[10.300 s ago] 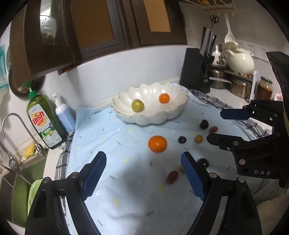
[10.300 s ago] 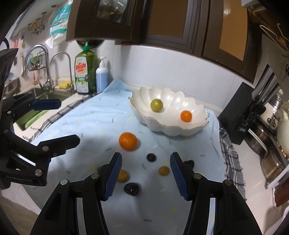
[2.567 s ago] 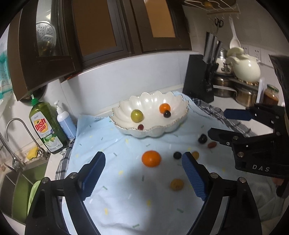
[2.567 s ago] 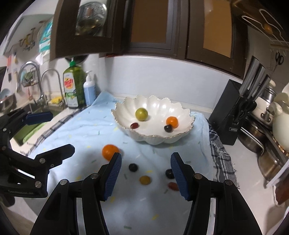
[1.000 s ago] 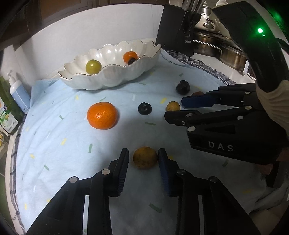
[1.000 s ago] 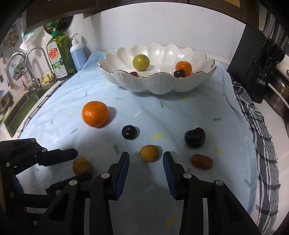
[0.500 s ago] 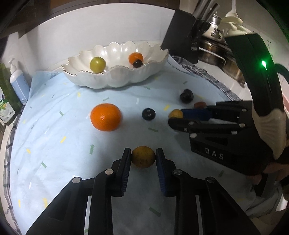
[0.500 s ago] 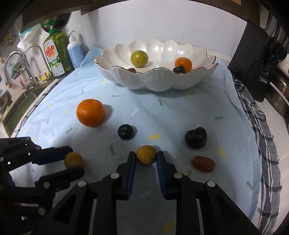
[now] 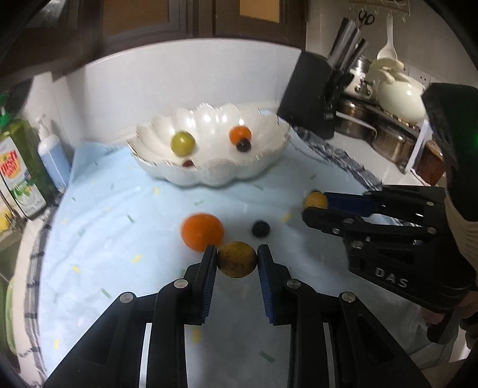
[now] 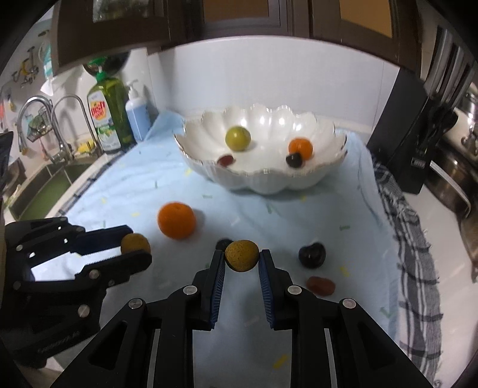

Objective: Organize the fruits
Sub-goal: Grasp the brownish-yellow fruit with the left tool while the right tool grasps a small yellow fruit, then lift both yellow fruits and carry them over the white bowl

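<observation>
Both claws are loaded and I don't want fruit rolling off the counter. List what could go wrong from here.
1. Each claw, left claw and right claw, pinches a small round yellow-brown fruit only at the pad tips; either could slip out on the way to the scalloped bowl.
2. The claws sit close side by side and could bump while moving.
3. A dropped fruit may strike the orange or dark fruit and roll across the cloth.

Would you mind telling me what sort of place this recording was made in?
Most likely a home kitchen: a sink with a tap and dish soap sits on one side, a knife block and steel pots on the other, under dark cabinets.
</observation>
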Motion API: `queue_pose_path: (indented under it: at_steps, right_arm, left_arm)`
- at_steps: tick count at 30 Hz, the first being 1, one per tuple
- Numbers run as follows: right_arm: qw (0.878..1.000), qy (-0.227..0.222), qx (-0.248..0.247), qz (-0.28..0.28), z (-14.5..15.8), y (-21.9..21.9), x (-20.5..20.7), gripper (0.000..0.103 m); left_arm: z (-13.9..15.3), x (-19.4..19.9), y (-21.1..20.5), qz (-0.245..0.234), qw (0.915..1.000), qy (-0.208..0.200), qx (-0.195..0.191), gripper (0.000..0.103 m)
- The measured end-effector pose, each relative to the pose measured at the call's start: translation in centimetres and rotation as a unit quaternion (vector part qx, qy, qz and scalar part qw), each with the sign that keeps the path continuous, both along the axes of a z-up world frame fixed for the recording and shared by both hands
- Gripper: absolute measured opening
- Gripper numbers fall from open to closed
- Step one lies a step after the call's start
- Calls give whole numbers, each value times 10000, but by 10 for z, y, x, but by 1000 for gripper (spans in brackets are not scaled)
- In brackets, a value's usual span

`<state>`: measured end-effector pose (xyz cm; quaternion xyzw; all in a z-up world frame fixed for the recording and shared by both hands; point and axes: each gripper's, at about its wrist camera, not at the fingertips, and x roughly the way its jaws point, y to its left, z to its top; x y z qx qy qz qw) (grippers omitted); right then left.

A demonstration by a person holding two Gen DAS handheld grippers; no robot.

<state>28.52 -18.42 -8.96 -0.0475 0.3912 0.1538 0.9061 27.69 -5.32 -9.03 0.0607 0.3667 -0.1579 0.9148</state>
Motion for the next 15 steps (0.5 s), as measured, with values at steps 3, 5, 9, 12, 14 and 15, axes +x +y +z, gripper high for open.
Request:
queue_pose_path:
  at_steps: [3,5,9,12,14,15]
  right_arm:
    - [9998,-199,1,27,14,2,-2,25]
    - [9995,-326,10,40,22,4,-3,25]
    - [9987,-512,42,40,35,7,-2,25]
    - [9979,-642,48,-14,43,7,2,25]
    - [9973,-731,51,-78,48,6,5,25]
    - [9969,-772,44,-114,51,5,8,25]
  left_arm:
    - [13,0,6,79,9997,-240,-10,28]
    - [20,0,9,112,9993,-352,-17,28]
    - [34,3,12,190,9982,-574,-15,28]
    - [43,7,12,212,9974,-693,-32,28]
    - [48,11,13,224,9969,-757,-46,28]
    - [50,14,13,228,9966,-786,-59,28]
